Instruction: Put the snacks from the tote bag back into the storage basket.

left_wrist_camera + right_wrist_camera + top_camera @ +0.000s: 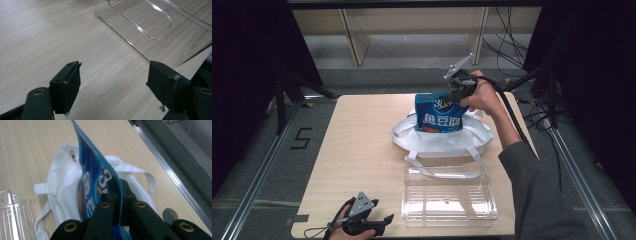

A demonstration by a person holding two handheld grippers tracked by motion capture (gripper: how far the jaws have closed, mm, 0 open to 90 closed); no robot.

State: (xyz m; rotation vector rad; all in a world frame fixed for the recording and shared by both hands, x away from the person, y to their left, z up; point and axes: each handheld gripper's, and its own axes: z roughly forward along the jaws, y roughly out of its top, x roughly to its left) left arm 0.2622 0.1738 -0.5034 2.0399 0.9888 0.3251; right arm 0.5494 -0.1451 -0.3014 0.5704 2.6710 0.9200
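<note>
Glossy blue packet point(438, 113) pinched flat by right gripper point(455, 90) above white cloth bag point(442, 140).

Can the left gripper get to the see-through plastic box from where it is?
Probably yes. The left gripper is open and holds nothing, and the clear box lies right beside it on the table. Bare wood lies between them. The right gripper is busy farther back, pinching the blue bag.

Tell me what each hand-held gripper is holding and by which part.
The right hand-held gripper pinches the blue snack packet by its upper edge, above the white cloth bag. The left hand-held gripper holds nothing, jaws open.
</note>
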